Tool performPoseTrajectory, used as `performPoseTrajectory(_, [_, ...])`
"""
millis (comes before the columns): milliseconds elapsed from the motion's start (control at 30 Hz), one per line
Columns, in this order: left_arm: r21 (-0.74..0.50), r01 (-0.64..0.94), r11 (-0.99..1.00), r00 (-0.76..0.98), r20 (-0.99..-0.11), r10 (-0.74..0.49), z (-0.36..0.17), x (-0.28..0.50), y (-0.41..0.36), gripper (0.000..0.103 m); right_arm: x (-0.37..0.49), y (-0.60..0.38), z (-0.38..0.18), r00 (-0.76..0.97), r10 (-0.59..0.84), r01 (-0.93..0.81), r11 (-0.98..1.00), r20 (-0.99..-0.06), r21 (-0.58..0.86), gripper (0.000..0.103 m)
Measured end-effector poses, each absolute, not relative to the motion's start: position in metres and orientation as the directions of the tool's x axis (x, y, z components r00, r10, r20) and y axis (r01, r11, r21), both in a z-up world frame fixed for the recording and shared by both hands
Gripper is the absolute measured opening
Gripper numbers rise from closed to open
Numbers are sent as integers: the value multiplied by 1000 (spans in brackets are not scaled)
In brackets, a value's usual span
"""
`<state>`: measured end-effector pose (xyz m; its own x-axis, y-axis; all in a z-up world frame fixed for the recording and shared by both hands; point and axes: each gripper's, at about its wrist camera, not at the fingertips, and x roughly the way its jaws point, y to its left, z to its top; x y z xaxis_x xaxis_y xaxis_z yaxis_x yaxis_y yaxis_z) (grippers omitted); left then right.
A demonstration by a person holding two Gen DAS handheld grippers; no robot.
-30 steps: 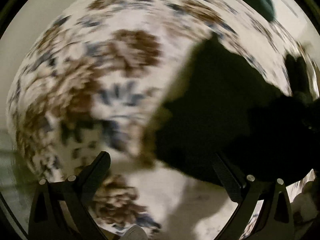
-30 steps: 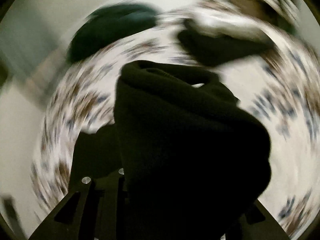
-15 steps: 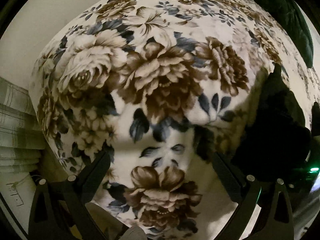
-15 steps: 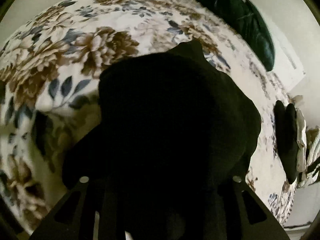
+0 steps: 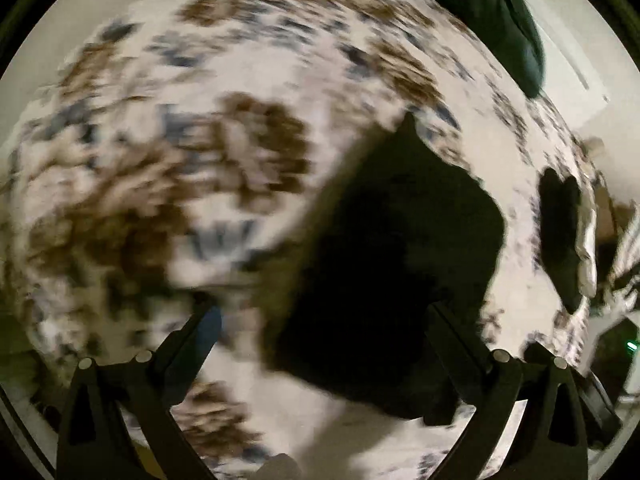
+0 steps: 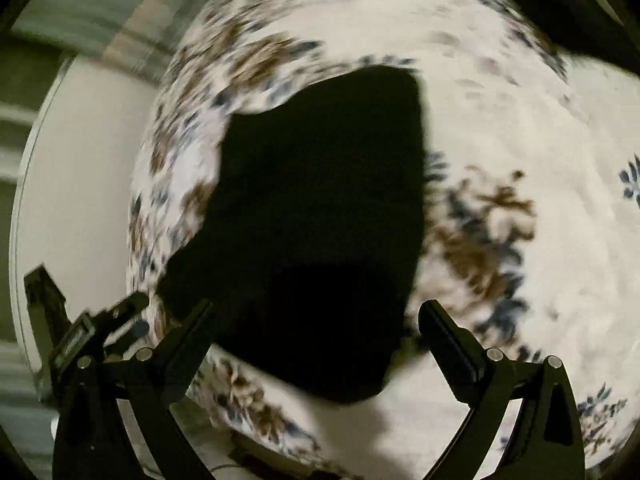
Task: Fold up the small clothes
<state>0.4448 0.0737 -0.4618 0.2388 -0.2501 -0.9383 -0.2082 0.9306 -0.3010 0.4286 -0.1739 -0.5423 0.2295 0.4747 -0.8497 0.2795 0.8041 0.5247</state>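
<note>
A small black garment [image 6: 316, 232] lies flat on the floral blanket [image 6: 500, 120], just ahead of my right gripper [image 6: 316, 324], which is open with the cloth between and beyond its fingers. In the left wrist view the same black garment [image 5: 396, 256] lies ahead and to the right of my left gripper [image 5: 320, 324], which is open and empty. Both views are blurred by motion.
A second black folded item [image 5: 560, 236] lies at the right beside pale cloth [image 5: 586, 240]. A dark green cushion [image 5: 492, 12] sits at the far edge of the blanket [image 5: 160, 160]. The other gripper [image 6: 80, 332] shows at the left edge.
My right gripper has let go of the black garment, which now lies flat on the blanket. Both cameras have swung; the garment is nearer the left gripper than half a second ago.
</note>
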Motion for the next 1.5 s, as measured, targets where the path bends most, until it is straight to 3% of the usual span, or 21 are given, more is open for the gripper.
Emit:
performPoseTrajectory(133, [-165, -216, 963, 210, -970, -119, -491, 460, 41, 103, 456, -210, -583, 236, 483, 361, 762, -843, 537, 101])
performPoseTrajectory(333, [-212, -496, 842, 140, -977, -163, -546, 399, 116, 103, 472, -244, -608, 186, 484, 400, 758, -855, 516, 101])
performPoseTrajectory(533, [-192, -584, 788, 93, -981, -170, -562, 368, 141, 103, 502, -252, -619, 152, 526, 389, 746, -837, 540, 101])
performPoseTrajectory(667, [-211, -577, 789, 123, -977, -172, -544, 375, 134, 103, 523, -234, -618, 131, 550, 329, 761, -825, 559, 101])
performPoseTrajectory(867, [-185, -551, 814, 208, -975, -80, -483, 393, 127, 103, 540, -208, -612, 101, 570, 261, 775, -815, 575, 101])
performPoseTrajectory(967, [-187, -469, 863, 243, -967, -78, -468, 426, 113, 103, 547, -205, -611, 105, 589, 258, 762, -802, 593, 101])
performPoseTrajectory(1067, [-195, -324, 926, 212, -969, -130, -490, 480, 88, 103, 551, -209, -609, 115, 571, 263, 771, -813, 579, 101])
performPoseTrajectory(1100, [-200, -265, 943, 180, -971, -156, -506, 498, 79, 101, 552, -212, -610, 120, 562, 275, 774, -819, 571, 101])
performPoseTrajectory(1133, [-209, -221, 953, 157, -972, -177, -517, 513, 73, 90, 553, -215, -612, 122, 559, 285, 771, -820, 569, 101])
performPoseTrajectory(1167, [-224, -185, 957, 132, -971, -201, -528, 524, 68, 54, 553, -218, -614, 125, 559, 297, 767, -819, 569, 101])
performPoseTrajectory(1200, [-250, -157, 956, 104, -966, -235, -541, 535, 63, 39, 553, -222, -617, 128, 560, 310, 761, -819, 569, 101])
performPoseTrajectory(1300, [-289, -161, 944, 134, -954, -269, -548, 537, 77, 32, 548, -231, -626, 134, 580, 356, 728, -803, 585, 101])
performPoseTrajectory(1500, [-404, -310, 861, 172, -914, -367, -545, 515, 116, 34, 547, -240, -638, 142, 588, 388, 708, -797, 591, 101])
